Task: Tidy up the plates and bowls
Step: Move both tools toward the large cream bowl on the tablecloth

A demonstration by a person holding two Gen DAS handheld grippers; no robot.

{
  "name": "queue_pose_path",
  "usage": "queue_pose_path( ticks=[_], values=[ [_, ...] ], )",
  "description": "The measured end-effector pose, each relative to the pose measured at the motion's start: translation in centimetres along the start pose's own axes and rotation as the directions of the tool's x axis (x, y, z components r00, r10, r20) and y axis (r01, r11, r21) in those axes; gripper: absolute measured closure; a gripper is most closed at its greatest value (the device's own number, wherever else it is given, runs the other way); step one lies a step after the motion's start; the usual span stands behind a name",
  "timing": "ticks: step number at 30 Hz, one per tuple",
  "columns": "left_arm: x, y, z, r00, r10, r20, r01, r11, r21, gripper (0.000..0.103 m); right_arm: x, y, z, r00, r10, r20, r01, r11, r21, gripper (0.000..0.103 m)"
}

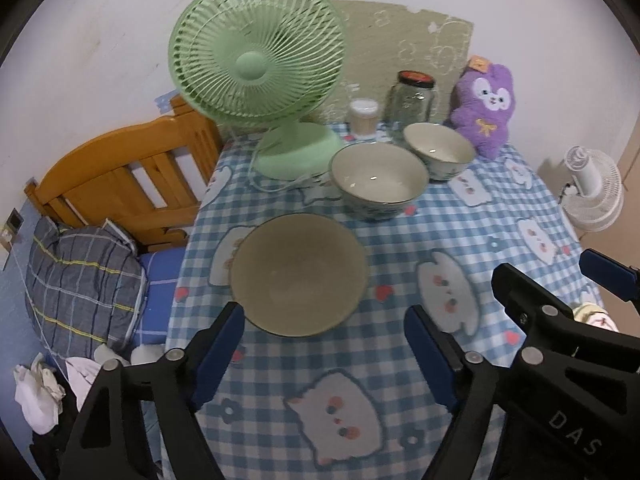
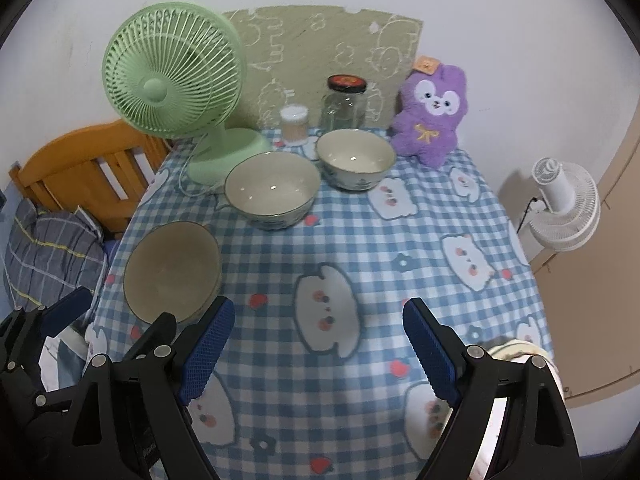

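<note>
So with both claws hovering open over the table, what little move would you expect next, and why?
Probably the left gripper eases forward and down to the rim of the nearest bowl. Its jaws are open and empty, and that bowl sits just ahead of them, apart from the two bowls farther back.

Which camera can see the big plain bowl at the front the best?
The left wrist view. There the plain bowl sits near the middle, whole and round, just beyond the open left gripper. In the right wrist view the same bowl is off to the left, and a gripper finger covers its near edge.
</note>
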State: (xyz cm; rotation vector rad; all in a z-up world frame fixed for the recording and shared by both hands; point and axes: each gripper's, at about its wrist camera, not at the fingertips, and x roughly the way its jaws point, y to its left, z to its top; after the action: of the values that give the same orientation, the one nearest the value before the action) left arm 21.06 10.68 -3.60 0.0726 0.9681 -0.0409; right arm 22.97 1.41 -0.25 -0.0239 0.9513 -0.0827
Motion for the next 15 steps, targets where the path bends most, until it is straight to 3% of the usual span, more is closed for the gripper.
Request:
queue_pose_path(
  ticks=[5, 8, 15],
  values=[
    [1.6, 1.5, 0.2, 1.000, 0.009, -0.019, -0.010, 1.000, -0.016, 0.028, 1.7, 1.4, 0.4, 1.000, 0.016, -0.010, -0.016, 1.000, 0.002, 0.016],
    [2.6, 2.3, 0.3, 0.999, 0.015, -0.029, -0.016, 0.999, -0.029, 0.031, 2.7, 2.1, 0.6, 0.999, 0.034, -0.021, -0.034, 0.999, 0.004, 0.022],
    [4.4, 3.8, 0.7, 0.999, 0.032, -0.034, -0.034, 0.998, -0.053, 0.049, 5.0, 3.7, 1.2, 0.997, 0.068, -0.041, -0.068, 0.998, -0.004, 0.035]
  ],
)
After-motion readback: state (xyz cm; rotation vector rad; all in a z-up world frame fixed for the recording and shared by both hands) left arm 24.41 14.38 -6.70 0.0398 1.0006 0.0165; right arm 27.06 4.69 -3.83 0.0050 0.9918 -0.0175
